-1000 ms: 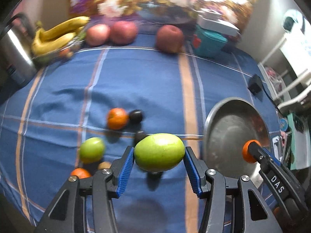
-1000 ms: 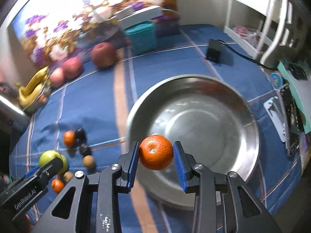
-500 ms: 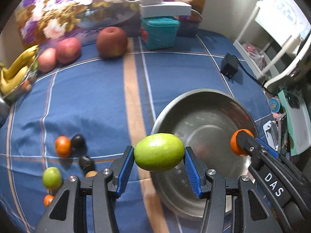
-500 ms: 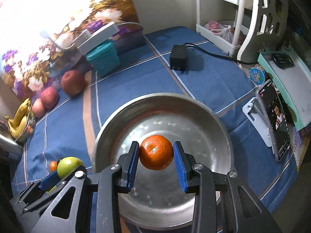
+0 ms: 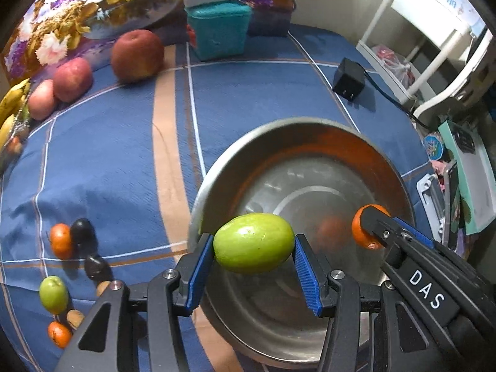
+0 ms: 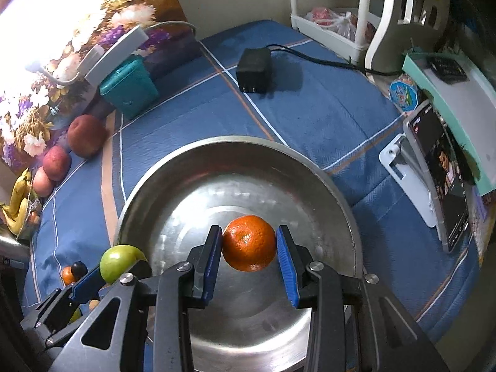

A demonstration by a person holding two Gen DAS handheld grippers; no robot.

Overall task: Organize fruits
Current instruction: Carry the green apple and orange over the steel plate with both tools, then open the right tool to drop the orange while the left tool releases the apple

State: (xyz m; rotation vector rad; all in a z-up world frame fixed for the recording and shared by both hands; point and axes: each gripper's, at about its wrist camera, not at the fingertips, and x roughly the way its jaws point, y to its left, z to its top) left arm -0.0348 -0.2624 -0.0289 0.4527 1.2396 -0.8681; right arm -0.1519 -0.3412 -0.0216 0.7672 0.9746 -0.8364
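Observation:
My left gripper (image 5: 254,252) is shut on a green fruit (image 5: 254,243) and holds it over the near left rim of a steel bowl (image 5: 310,130). My right gripper (image 6: 249,245) is shut on an orange tangerine (image 6: 249,243) above the inside of the same bowl (image 6: 235,142). The tangerine also shows in the left wrist view (image 5: 361,229), and the green fruit in the right wrist view (image 6: 119,262). The bowl holds no fruit.
On the blue cloth left of the bowl lie small fruits: a tangerine (image 5: 60,241), dark plums (image 5: 82,231), a small green fruit (image 5: 53,294). Apples (image 5: 136,54) and bananas (image 5: 11,102) sit far left. A teal box (image 5: 218,29), a black charger (image 5: 348,79) and a phone stand (image 6: 434,179) flank the bowl.
Both grippers have moved right and forward with their fruits, from beside the loose fruit pile to over the bowl. The bowl now fills the middle of both views.

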